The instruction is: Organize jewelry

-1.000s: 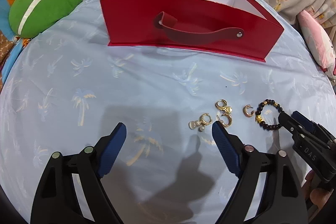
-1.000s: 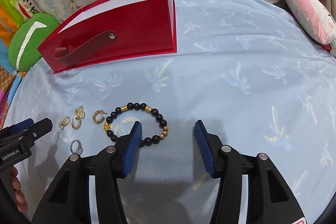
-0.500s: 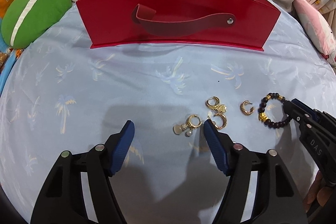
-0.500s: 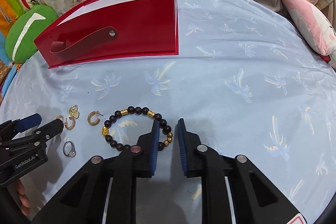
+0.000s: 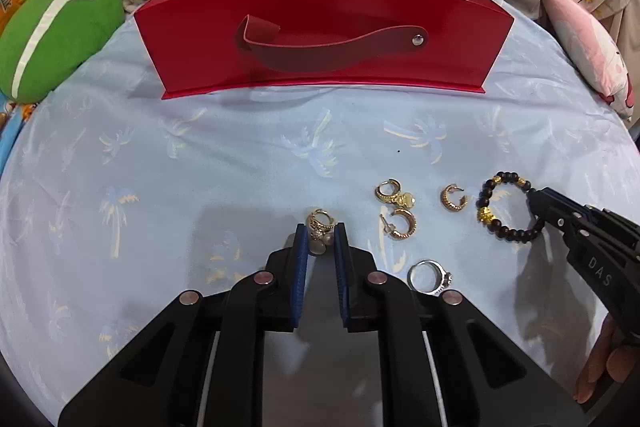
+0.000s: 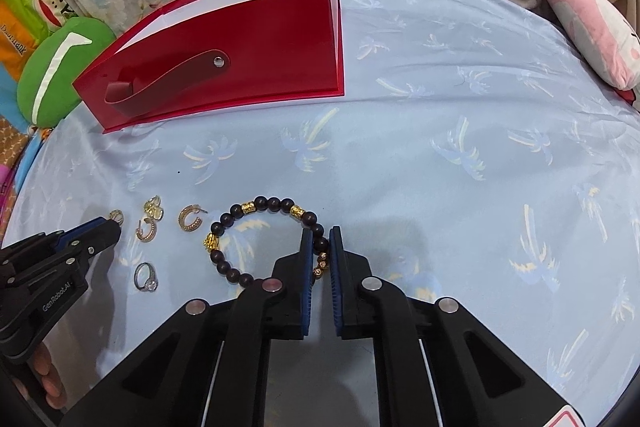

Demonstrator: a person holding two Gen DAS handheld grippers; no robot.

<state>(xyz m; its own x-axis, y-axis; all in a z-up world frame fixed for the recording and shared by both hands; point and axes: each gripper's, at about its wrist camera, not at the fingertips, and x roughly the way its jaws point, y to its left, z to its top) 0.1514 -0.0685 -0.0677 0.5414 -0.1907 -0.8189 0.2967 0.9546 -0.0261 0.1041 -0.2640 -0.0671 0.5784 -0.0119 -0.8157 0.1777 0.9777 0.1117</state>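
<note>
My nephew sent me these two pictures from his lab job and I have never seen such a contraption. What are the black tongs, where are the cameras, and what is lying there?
No machine moves here: a person holds a two-fingered tong in each hand, and a wide-angle camera on each looks out along its fingers.

In the left tong's picture, the left gripper is closed on a gold earring with a pale stone. In the other picture, the right gripper pinches the black and gold bead bracelet.

On the blue palm-print cloth lie three more gold earrings and a silver ring. Behind stands an open red box with a strap handle, probably where the jewelry goes.
</note>
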